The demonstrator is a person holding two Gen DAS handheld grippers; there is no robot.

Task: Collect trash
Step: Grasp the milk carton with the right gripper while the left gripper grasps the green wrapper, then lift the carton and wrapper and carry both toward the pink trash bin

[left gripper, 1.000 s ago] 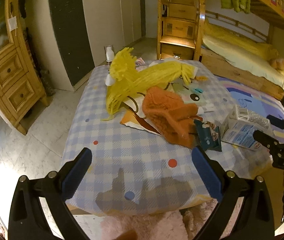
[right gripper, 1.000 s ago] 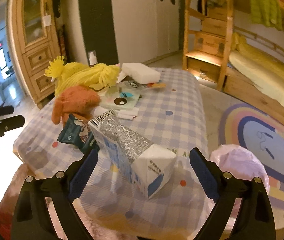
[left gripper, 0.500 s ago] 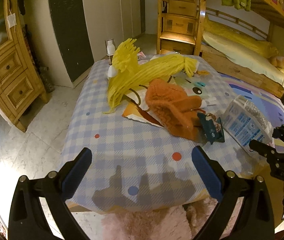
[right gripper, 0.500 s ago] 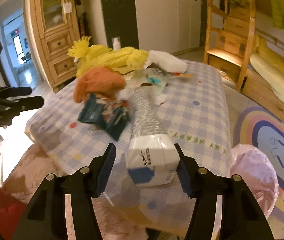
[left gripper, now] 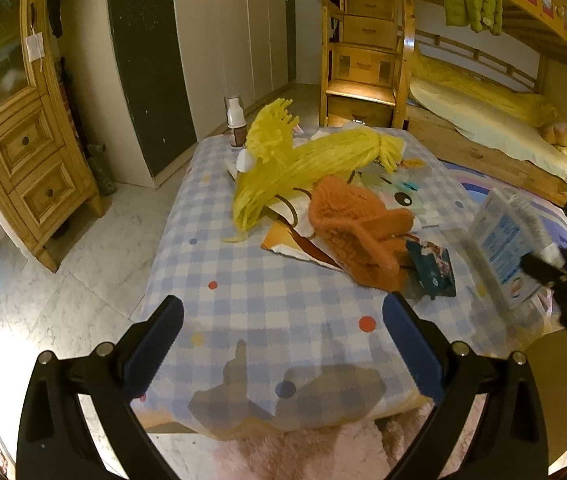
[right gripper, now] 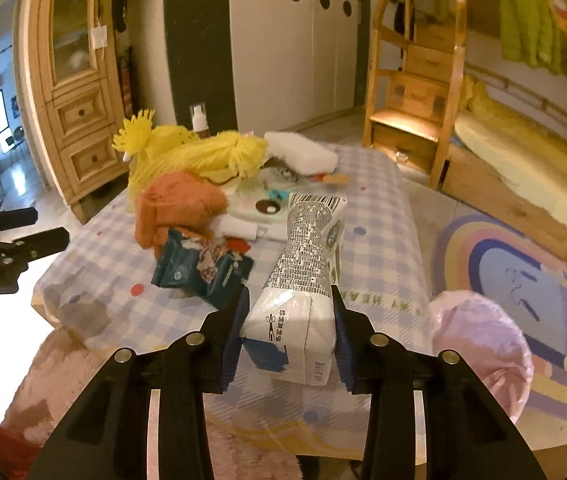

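A white and blue milk carton with a silvery side lies lengthwise between the pads of my right gripper. The jaws are closing, and both pads press on the carton's base. Its far end is tilted up above the checked tablecloth. In the left wrist view the carton and right gripper show at the right edge. A dark teal snack wrapper lies just left of the carton. My left gripper hangs open over the table's near end with nothing between its fingers.
An orange knitted thing, a yellow yarn bundle, papers and a small bottle cover the far half of the table. A pink plastic bag sits on the floor to the right. A wooden cabinet, bunk bed and rugs surround the table.
My right gripper's jaws have come in from wide open onto the carton, which has turned end-on and tipped up off the cloth. The left gripper has stayed in place.
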